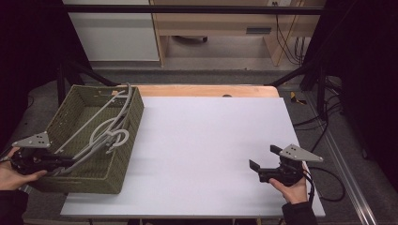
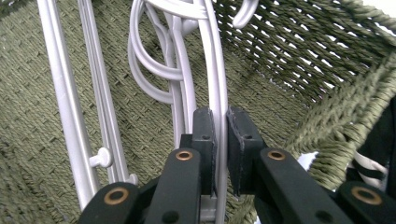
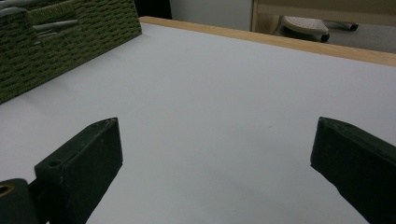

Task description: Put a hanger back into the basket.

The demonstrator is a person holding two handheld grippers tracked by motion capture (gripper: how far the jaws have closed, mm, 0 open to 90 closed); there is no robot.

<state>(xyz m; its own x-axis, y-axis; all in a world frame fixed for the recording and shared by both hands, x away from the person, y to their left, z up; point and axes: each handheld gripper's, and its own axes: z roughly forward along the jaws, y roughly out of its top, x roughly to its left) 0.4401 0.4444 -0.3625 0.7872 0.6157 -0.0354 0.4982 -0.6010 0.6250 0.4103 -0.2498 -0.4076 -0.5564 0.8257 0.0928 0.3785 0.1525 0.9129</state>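
In the left gripper view, a thin grey bar of a hanger (image 2: 219, 116) is seen pinched between the two black pads (image 2: 205, 140) of the left gripper (image 2: 220, 154), which are drawn close together with only the bar's width between them. From the pinch, the bar runs straight ahead and away from the fingertips, curving slightly at its far end. Just to the left of the fingers, a looped bundle of further grey hangers (image 2: 159, 74) is seen lying on the woven floor, and farther left two straight grey rods (image 2: 70, 102) are laid lengthwise. To the right of the fingers the green woven wall of the basket (image 2: 327, 93) rises close by.

In the high view, the left gripper (image 1: 63, 163) is held at the near left corner of the basket (image 1: 126, 140), its tips reaching in over the near rim, and the pile of hangers (image 1: 110, 131) is spread from the tips towards the far end of the basket.

The right gripper (image 1: 265, 161) is held by a hand (image 1: 293, 187) over the near right part of the white table top (image 1: 211, 140), well apart from the basket. In the right gripper view its jaws are seen spread wide, with nothing but bare white table (image 3: 210, 116) between them. Beyond the fingertips, far off to the left, a corner of the basket (image 3: 70, 46) is seen, and past it the wooden edge (image 3: 280, 42) of the table.
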